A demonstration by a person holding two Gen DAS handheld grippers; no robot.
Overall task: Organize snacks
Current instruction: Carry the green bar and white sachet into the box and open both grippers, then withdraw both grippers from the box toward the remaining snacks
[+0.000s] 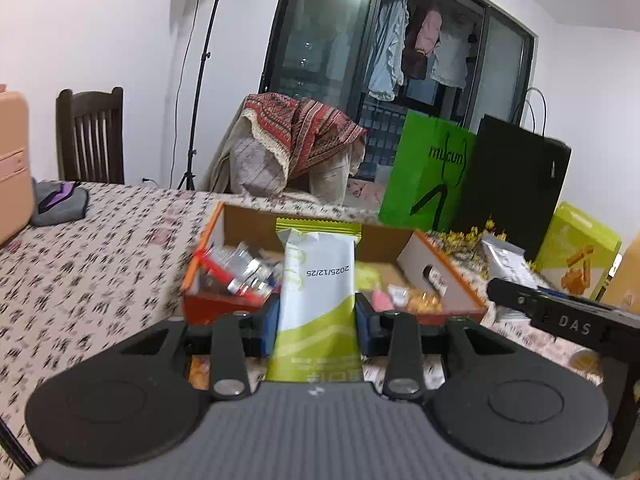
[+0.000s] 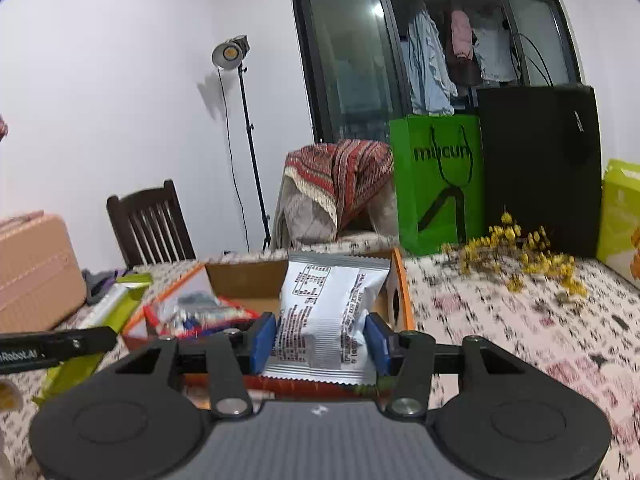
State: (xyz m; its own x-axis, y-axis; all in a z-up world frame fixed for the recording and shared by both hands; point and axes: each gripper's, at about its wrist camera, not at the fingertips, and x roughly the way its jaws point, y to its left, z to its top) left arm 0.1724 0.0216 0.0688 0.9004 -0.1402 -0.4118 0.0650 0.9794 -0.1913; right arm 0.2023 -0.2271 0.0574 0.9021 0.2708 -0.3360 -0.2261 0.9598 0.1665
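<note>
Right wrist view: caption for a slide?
Right gripper holds a white snack packet above the open cardboard box.

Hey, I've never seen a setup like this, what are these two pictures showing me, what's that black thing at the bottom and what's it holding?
Each picture comes from a camera mounted on a handheld grasping tool; a person carries one in each hand. The black plastic at the bottom is the tool itself, with two blue-padded fingers.

The left-hand view shows the left tool shut on a white and green snack packet. The right-hand view shows the right tool shut on a silver and white snack packet.

Both are held above an open cardboard box with orange edges that already holds other snacks. It sits on a table with a patterned cloth. Farther back stand a green bag, a black bag and some yellow flowers.
</note>
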